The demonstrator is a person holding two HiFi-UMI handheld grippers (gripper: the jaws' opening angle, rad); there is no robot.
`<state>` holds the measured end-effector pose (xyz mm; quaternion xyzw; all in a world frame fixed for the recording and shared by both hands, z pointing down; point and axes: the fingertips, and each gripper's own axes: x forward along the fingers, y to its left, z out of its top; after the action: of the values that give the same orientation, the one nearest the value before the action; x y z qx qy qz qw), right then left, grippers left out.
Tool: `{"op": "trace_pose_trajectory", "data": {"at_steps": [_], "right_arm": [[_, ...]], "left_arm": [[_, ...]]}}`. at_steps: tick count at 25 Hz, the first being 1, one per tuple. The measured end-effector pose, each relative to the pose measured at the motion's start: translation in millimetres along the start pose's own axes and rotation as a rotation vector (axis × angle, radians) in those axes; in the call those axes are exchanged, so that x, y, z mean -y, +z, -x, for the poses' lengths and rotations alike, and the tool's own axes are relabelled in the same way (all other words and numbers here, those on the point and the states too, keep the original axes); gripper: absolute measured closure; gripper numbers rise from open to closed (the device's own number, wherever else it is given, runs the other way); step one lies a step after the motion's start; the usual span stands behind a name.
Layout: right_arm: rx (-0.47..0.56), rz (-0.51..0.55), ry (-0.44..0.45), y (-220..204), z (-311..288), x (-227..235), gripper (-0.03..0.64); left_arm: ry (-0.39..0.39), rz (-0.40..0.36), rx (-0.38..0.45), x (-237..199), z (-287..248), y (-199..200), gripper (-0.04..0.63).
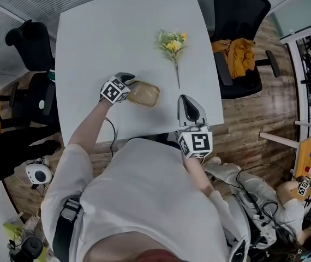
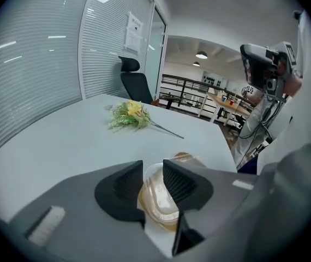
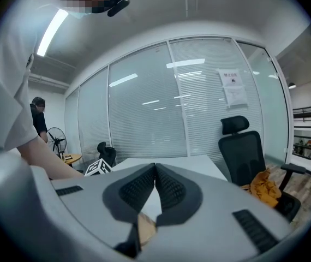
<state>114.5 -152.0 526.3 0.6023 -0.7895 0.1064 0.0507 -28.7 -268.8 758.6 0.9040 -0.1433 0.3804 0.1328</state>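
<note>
A person works two hand-held grippers over a white table (image 1: 106, 37). The left gripper (image 1: 127, 84) is clamped on the near rim of a clear plastic container (image 1: 143, 94) with a brownish tint, which lies on the table near its front edge. The right gripper (image 1: 184, 98) hovers at about 4 o'clock from the container, its jaws pressed together with nothing between them. Only the left gripper view shows the grip itself, with the two ribbed pads pinching the container's thin lip from either side. The head view shows just the gripper's nose meeting the container. A sprig of yellow flowers (image 1: 172, 42) lies on the table toward 1 o'clock from the container and apart from it, its stem pointing back at the person. The right gripper view adds what the head view lacks: a glass wall with lowered blinds, a paper notice (image 3: 233, 87) stuck on it whose print is too small to read, and a standing fan (image 3: 55, 141) at 9 o'clock. An orange cloth (image 1: 235, 53) lies over the seat of a black office chair (image 1: 237, 15) at the table's 2 o'clock corner. The only other markings are the black-and-white squares on each gripper's cube.
</note>
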Motion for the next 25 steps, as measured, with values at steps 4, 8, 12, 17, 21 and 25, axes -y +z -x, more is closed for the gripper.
{"op": "trace_pose_trajectory", "data": {"at_steps": [4, 8, 12, 17, 21, 25], "right_arm": [[-0.010, -0.002, -0.017, -3, 2, 6, 0.609], [-0.022, -0.006, -0.030, -5, 0, 11, 0.609], [-0.032, -0.004, -0.036, -8, -3, 11, 0.609], [-0.041, -0.008, -0.037, -11, -7, 12, 0.609], [-0.042, -0.036, -0.039, -13, -13, 16, 0.609], [-0.046, -0.044, -0.042, -14, -16, 17, 0.609]], "left_arm": [[-0.071, 0.032, -0.034, -6, -8, 1, 0.472], [-0.120, 0.094, -0.051, -13, -15, 4, 0.472], [-0.142, 0.120, -0.062, -19, -23, 1, 0.472], [-0.216, 0.174, -0.089, -18, -32, -5, 0.469], [-0.254, 0.212, -0.106, -19, -39, -12, 0.439], [-0.287, 0.249, -0.106, -18, -43, -16, 0.434]]}}
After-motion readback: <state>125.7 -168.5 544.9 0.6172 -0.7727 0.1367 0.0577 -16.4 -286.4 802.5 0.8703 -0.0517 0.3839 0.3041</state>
